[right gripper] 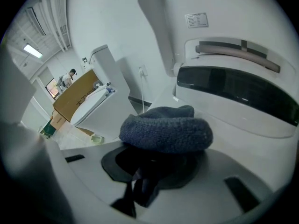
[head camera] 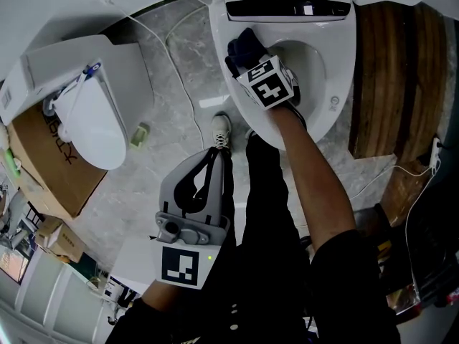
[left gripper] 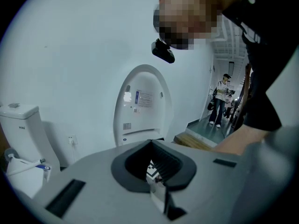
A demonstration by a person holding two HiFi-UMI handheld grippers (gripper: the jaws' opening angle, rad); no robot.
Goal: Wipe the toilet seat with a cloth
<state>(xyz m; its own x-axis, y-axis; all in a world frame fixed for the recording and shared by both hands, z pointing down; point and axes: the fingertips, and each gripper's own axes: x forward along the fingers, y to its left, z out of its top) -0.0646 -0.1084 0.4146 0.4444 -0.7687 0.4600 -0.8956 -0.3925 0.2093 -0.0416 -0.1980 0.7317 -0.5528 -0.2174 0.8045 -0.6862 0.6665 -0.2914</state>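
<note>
While the right arm (head camera: pixel 315 185) is stretched forward and down over the toilet, the right gripper (head camera: pixel 251 64) points its jaws at the left side of the toilet seat (head camera: pixel 341 49). Its jaws are clenched on a dark blue cloth (head camera: pixel 246 46), and the marker cube faces up toward the head camera. In the right gripper view the cloth (right gripper: pixel 166 133) is a thick knitted bundle. It bulges out over the jaws, and one loose end hangs down between them. The cloth lies against the white seat, near the dark strip at the back of the toilet.

The left gripper (head camera: pixel 215 155) is held low, close to the person's legs, and points to the floor beside a white shoe (head camera: pixel 221 130). Its jaws meet at the tips and hold nothing. A second toilet (head camera: pixel 90 124) stands well apart at the left.
</note>
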